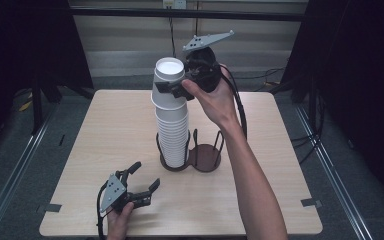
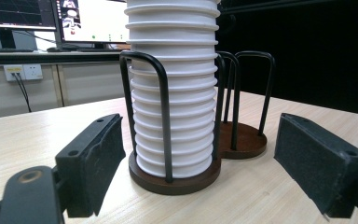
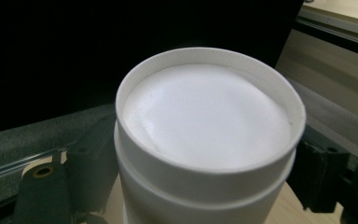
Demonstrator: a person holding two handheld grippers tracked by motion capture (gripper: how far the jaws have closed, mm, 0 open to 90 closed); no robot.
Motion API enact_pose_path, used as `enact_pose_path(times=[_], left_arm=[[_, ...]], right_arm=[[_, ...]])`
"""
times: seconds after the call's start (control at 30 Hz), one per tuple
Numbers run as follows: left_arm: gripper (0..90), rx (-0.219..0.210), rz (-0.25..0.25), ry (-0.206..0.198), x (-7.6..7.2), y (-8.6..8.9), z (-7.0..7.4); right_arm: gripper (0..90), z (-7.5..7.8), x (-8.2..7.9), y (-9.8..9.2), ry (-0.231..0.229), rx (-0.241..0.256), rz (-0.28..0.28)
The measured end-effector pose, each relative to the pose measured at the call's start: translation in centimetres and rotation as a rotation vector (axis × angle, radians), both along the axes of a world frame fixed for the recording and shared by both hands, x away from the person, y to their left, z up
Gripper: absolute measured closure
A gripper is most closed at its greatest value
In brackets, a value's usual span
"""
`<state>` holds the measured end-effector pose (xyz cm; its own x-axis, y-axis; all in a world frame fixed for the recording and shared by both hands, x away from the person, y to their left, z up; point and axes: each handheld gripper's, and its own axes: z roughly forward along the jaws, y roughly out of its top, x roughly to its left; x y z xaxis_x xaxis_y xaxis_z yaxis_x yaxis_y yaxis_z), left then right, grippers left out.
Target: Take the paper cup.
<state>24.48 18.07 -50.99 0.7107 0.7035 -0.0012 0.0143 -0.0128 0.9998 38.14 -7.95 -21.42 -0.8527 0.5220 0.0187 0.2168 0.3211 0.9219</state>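
A tall stack of upside-down ribbed white paper cups (image 1: 172, 132) fills 1 ring of the dark 2-ring wire holder (image 1: 205, 157) mid-table, the right gripper (image 1: 177, 90) clamping its top cup (image 1: 168, 85), the left gripper (image 1: 145, 182) wide open, empty.

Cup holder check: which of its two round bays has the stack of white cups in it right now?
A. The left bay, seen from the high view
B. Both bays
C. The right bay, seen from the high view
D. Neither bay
A: in the high view the stack of white cups stands in the left bay of the cup holder, whose right bay shows its bare brown base.
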Motion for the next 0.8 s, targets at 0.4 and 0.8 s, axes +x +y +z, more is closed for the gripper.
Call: enact_pose_path(times=[0.4, 0.8], left_arm=[[15.6, 0.003, 0.001, -0.001, 0.0, 0.0, 0.0], [15.6, 0.000, 0.000, 0.000, 0.0, 0.0, 0.0]], right_arm=[[21.4, 0.8, -0.8, -0.8, -0.040, 0.089, -0.004], [21.6, 1.2, -1.3, -1.9, -0.066, 0.185, 0.008]])
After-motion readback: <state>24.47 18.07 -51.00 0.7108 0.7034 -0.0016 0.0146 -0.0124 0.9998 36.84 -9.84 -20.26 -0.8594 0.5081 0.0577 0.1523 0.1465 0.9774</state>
